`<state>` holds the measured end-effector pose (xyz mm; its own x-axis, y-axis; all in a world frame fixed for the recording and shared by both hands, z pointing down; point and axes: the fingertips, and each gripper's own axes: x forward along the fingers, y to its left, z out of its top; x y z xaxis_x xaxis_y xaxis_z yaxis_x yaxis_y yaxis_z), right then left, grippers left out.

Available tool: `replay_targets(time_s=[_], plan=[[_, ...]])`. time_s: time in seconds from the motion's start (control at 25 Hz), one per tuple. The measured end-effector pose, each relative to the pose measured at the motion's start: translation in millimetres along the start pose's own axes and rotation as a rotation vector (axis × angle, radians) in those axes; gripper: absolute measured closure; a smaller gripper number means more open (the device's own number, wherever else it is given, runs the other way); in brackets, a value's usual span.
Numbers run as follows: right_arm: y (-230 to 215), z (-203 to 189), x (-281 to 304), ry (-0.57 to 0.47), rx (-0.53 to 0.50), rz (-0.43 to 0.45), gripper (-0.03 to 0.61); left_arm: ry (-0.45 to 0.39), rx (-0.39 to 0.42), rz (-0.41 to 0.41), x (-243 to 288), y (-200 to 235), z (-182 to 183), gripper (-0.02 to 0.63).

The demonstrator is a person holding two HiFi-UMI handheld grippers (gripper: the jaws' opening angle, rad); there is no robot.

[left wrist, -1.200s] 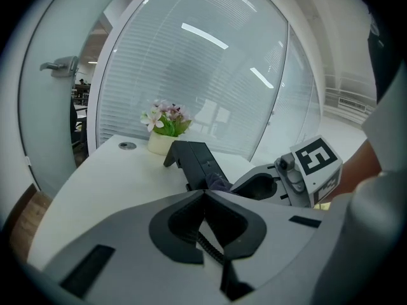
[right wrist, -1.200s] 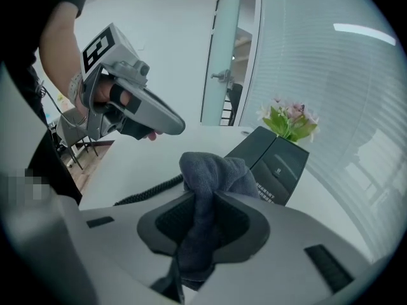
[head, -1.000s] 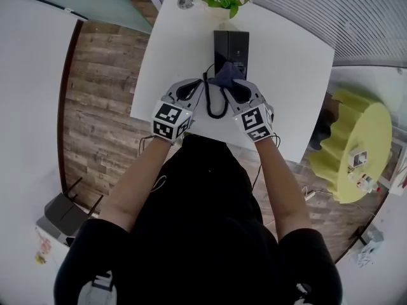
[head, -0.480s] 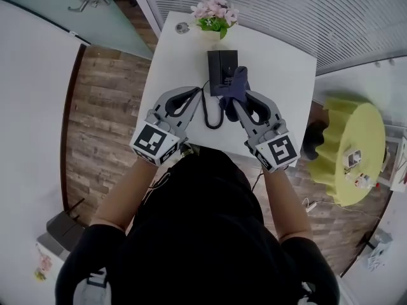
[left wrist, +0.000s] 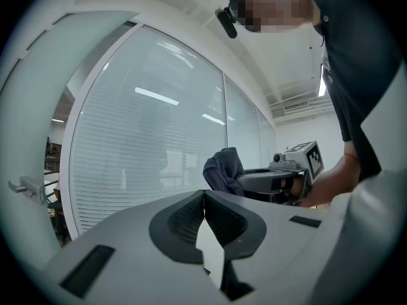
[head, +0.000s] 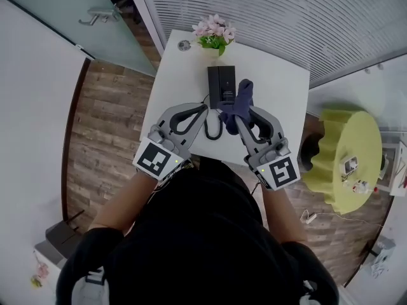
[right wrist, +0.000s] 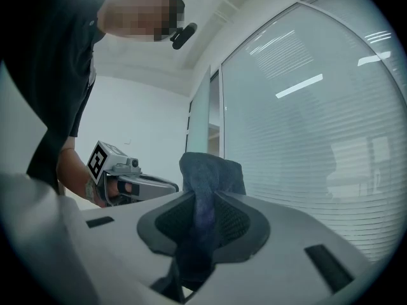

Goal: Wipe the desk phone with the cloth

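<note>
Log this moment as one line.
left gripper: shut, empty | right gripper: shut on cloth | desk phone: on table by flowers

The cloth (head: 240,100) covers a corner of the desk phone (head: 219,81), whose detail is too small to tell.

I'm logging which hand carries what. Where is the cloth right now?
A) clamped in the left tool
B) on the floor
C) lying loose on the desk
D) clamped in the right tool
D: the right tool is shut on the cloth, which sticks up from between its jaws, while the left tool is shut with nothing in it.
</note>
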<state>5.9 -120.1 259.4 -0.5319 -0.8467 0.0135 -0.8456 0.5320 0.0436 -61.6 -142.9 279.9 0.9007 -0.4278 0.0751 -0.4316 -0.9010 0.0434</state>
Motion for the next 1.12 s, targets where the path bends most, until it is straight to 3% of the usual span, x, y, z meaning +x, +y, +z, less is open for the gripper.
replay_targets(time_s=[1.12], plan=[[9, -13, -5, 0.041, 0.036, -0.009, 0.482, 0.028, 0.0, 0.003, -11, -4, -8, 0.603]])
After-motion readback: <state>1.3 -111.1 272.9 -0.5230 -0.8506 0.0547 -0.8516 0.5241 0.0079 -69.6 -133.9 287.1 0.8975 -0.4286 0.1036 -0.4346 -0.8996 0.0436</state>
